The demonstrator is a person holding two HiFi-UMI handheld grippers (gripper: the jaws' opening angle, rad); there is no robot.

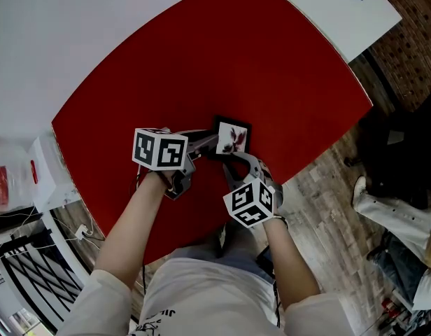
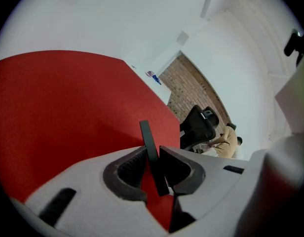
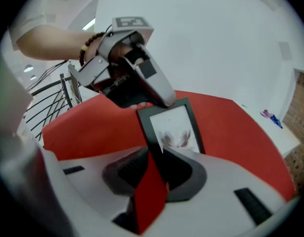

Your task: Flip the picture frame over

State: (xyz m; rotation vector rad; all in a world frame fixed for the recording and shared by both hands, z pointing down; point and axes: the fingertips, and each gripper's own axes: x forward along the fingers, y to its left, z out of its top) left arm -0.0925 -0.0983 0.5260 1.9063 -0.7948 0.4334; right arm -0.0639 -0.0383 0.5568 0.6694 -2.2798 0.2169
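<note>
**Between both pairs of jaws: the picture frame is sitting raised, with its picture side toward the person**

Between the jaws of the left gripper [image 2: 152, 152], the picture frame [image 3: 171, 127] is showing only its thin black edge. These jaws are therefore meeting it from the side, across its thickness. They are standing only a little apart, and the pads seem to be lying against both faces of the frame. I am judging this as a grip on the side edge. From these jaws the frame is running forward and upward past the tips, with the red table [image 1: 201, 61] behind it.

In front of the jaws of the right gripper [image 3: 154, 152], the same frame is showing its whole face, with the print turned toward that camera. Its longer sides are leading away and upward from these jaws, and its near lower corner is sitting just at the tips. These jaws are standing apart and bare red table is showing in the gap. I am not seeing the pads pressing on anything, so this gripper is holding nothing.

In the head view both grippers are reaching the frame, the left one from its left side and the right one from its near edge, so neither is clearly nearer.

The flip is not yet done, because the picture side is facing up. As I am judging it, the coming move is depending on the left grip. A roll of that wrist should be turning the face downward, while the right jaws are keeping clear of the near corner.
</note>
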